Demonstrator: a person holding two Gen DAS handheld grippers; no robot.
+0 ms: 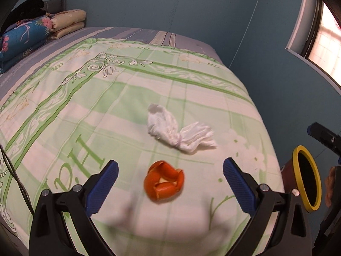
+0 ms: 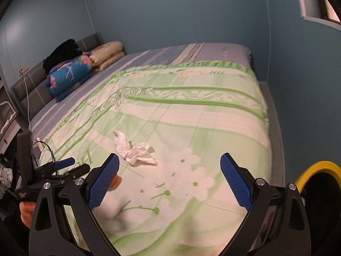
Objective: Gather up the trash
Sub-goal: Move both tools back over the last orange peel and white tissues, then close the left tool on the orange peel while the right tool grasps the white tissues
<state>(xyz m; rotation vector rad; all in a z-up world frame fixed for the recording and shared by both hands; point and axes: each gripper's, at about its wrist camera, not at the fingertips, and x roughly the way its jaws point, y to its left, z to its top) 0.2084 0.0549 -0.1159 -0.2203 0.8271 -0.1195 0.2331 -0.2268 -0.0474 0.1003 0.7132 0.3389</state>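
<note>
Between the wide-spread fingers of the left gripper (image 1: 170, 176), an orange peel (image 1: 163, 185) is seen lying on the green bed cover (image 1: 85, 111), apart from both pads and not yet touched. The peel is curled and open, so it may be crushed or flipped aside if the fingers are closed off-centre, and the soft cover beneath could be pinched up with it if the tips are driven too low. The right gripper (image 2: 169, 177) is likewise held wide and empty, above the flowered part of the cover, with only a sliver of the peel (image 2: 116, 182) showing behind its left finger. Just beyond the peel, a crumpled white tissue (image 1: 179, 133) lies near it but not touching; being light and loose, it might be dragged or only partly caught, and a trailing fold could be dropped on the way. Off the bed's right edge, a yellow-rimmed bin (image 1: 307, 177) is tilted toward the camera, close to the right gripper (image 1: 326, 138) as seen from the left wrist; whether it is held or propped cannot be told. A release made short of the rim would put trash on the floor, and a knock from either gripper could tip the bin. Farthest back, folded quilts (image 1: 27, 34) are stacked by the headboard, well apart from the work.
</note>
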